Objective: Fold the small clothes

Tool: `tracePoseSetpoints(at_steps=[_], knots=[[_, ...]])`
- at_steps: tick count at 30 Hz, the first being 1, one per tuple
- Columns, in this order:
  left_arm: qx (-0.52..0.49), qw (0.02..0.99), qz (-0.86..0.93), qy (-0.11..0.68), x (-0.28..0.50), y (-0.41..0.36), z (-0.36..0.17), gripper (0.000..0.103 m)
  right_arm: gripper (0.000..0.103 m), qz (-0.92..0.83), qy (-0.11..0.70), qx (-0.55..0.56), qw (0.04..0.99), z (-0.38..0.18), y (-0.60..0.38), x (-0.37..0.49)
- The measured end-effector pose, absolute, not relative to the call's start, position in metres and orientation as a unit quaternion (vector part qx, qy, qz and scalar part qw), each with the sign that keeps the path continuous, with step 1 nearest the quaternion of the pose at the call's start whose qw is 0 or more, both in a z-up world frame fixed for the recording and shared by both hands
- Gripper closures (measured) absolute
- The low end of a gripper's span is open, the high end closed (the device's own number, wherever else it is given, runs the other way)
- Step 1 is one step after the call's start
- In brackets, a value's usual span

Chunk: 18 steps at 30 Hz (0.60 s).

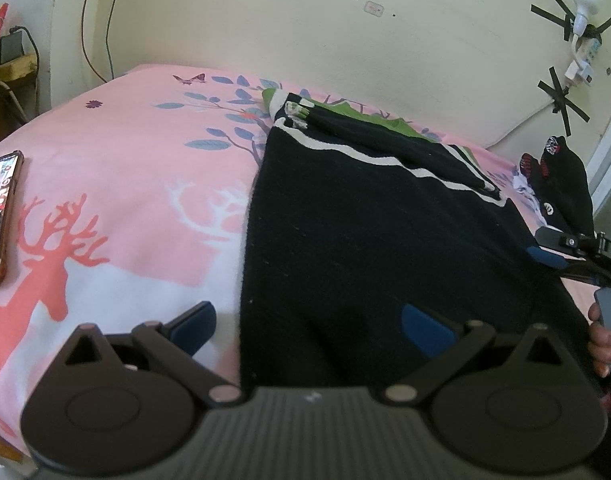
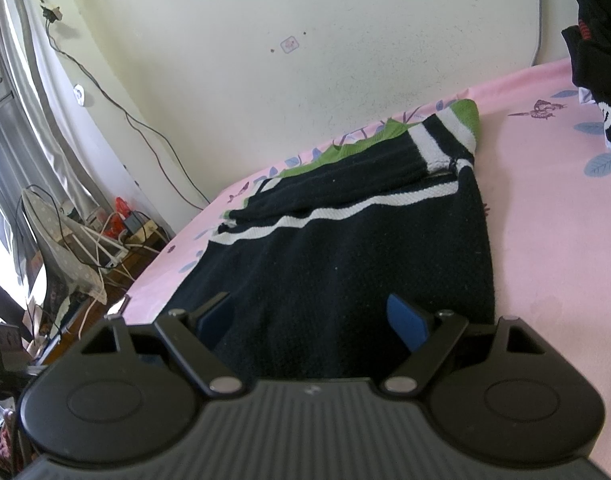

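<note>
While both grippers gape empty, black sweater (image 1: 365,240), white-striped, green-trimmed, flat on bedsheet (image 1: 125,152).

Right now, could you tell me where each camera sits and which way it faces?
Left wrist: on the left gripper, at the navy sweater's near left edge, facing the wall; fingers and the right gripper show at right.
Right wrist: on the right gripper, over the sweater's hem.
Shared: sweater, pink bedsheet, wall.

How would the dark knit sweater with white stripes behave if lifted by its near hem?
The sweater is soft knit lying flat with folded sleeves, so it would likely drape and sag. Those sleeves would probably slide loose. On the pink sheet it should drag rather than slip.
</note>
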<state>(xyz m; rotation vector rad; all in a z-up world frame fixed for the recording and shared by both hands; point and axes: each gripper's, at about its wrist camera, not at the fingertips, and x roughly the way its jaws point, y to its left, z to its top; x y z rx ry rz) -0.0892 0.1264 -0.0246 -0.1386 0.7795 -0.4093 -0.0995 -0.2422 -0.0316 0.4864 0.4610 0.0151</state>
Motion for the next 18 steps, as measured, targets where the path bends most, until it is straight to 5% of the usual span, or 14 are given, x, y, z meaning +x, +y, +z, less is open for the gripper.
tracePoseSetpoints(at_steps=[18], knots=[[-0.04,0.91,-0.175,0.375,-0.0885,0.1213,-0.0266,0.001,0.025,0.008,0.226,0.24,0.944,-0.0316,-0.2427,-0.0998]])
